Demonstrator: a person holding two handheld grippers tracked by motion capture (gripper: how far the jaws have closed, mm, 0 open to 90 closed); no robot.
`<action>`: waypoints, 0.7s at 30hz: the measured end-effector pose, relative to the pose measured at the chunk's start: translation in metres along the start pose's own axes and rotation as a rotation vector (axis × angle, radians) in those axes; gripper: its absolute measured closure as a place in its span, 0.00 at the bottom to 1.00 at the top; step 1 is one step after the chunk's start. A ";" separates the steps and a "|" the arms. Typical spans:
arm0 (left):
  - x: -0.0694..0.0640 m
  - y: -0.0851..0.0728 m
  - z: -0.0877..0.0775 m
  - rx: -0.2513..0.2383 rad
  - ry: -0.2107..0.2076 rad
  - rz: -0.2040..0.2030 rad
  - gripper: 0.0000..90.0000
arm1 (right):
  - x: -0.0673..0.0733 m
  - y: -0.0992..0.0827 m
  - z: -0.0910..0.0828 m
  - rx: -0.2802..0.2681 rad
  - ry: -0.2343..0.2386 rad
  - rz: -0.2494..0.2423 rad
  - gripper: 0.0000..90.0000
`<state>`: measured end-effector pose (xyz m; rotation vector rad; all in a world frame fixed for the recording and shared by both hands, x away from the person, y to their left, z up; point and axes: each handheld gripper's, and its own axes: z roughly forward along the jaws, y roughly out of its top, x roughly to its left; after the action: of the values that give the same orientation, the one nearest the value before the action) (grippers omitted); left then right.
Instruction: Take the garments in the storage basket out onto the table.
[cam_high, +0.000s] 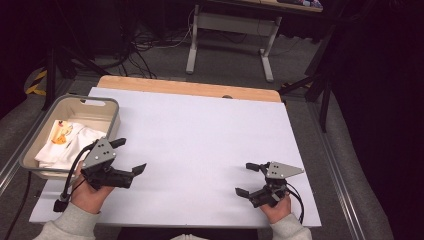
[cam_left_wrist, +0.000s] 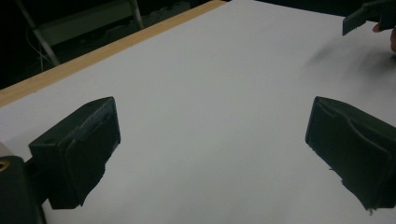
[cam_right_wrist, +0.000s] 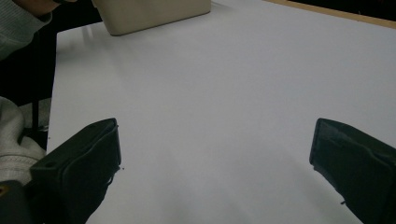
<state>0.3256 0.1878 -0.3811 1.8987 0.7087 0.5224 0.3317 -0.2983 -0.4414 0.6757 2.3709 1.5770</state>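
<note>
Jaws stood wide apart and empty on both grippers. Our left gripper (cam_high: 127, 155) hovered near the desk's (cam_high: 200, 140) left edge, just beside the bin (cam_high: 112, 107) at the left corner, where a white cloth (cam_high: 67, 142) lay folded, printed with what was perhaps an orange figure. Our right gripper (cam_high: 248, 178) hung near the front edge, well apart from the bin. We judged the next step a reach into the bin: we should come down over its rim with the left gripper and pinch a top fold, not the whole bundle.
</note>
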 end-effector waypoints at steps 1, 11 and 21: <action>0.001 0.001 -0.002 0.000 0.004 0.002 0.04 | 0.000 0.000 0.000 0.000 0.000 0.001 0.03; 0.012 0.012 -0.010 0.056 -0.005 -0.001 0.04 | 0.000 0.000 0.001 0.005 0.003 -0.005 0.03; 0.023 0.020 -0.014 0.080 0.006 -0.009 0.03 | 0.000 0.000 0.002 0.011 0.011 -0.003 0.03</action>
<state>0.3384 0.2058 -0.3559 1.9682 0.7519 0.5010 0.3324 -0.2962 -0.4424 0.6670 2.3891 1.5715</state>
